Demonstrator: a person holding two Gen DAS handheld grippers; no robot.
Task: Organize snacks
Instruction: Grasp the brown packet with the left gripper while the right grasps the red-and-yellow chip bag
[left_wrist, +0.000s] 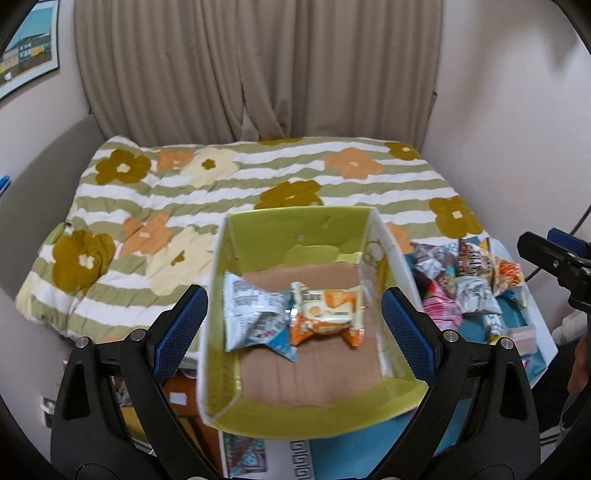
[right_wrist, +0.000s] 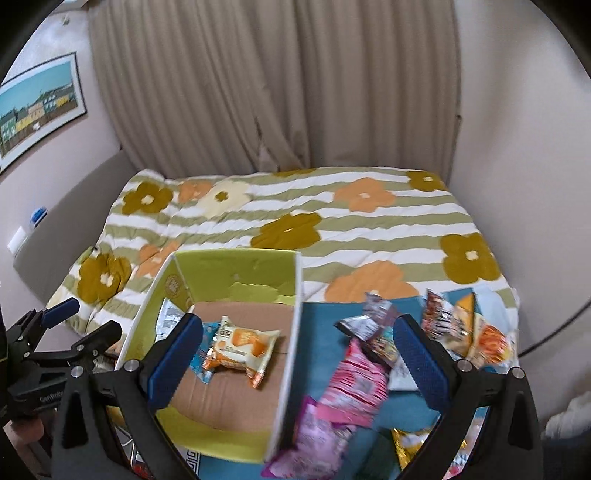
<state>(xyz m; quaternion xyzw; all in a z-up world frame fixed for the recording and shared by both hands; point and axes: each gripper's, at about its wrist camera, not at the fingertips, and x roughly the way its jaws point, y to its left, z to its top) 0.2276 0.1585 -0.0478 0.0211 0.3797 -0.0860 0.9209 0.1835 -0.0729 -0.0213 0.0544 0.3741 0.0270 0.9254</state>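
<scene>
**Both grippers open over the snack box**

Left gripper (left_wrist: 293, 325) hangs with its jaws spread wide, one blue pad (left_wrist: 183, 328) outside the box's left wall and the other outside its right wall, gripping nothing. Straight ahead of it, between the fingers, sits the green box (left_wrist: 295, 229) with a brown cardboard floor. Two snacks lie inside, touching each other: a white-and-blue packet (left_wrist: 251, 314) toward the left finger and an orange packet (left_wrist: 325, 314) toward the right finger. Beyond the right finger, outside the box, a pile of snacks (left_wrist: 465, 280) rests on a blue tray (left_wrist: 517, 314).

Right gripper (right_wrist: 295, 354) is also spread wide and holds nothing. Its left finger (right_wrist: 173, 354) stands over the box interior, just beside the orange packet, while its right finger (right_wrist: 421, 358) is over the loose pile. Between the fingers runs the box's white right wall (right_wrist: 290, 350); just past it lie a pink packet (right_wrist: 354, 384) and a lighter pink one (right_wrist: 317, 439) nearer the tool. More wrappers (right_wrist: 465, 325) are heaped beyond the right finger.

Farther ahead of both tools spreads a flowered quilt (left_wrist: 258, 177), with a beige curtain (left_wrist: 258, 66) behind it.
</scene>
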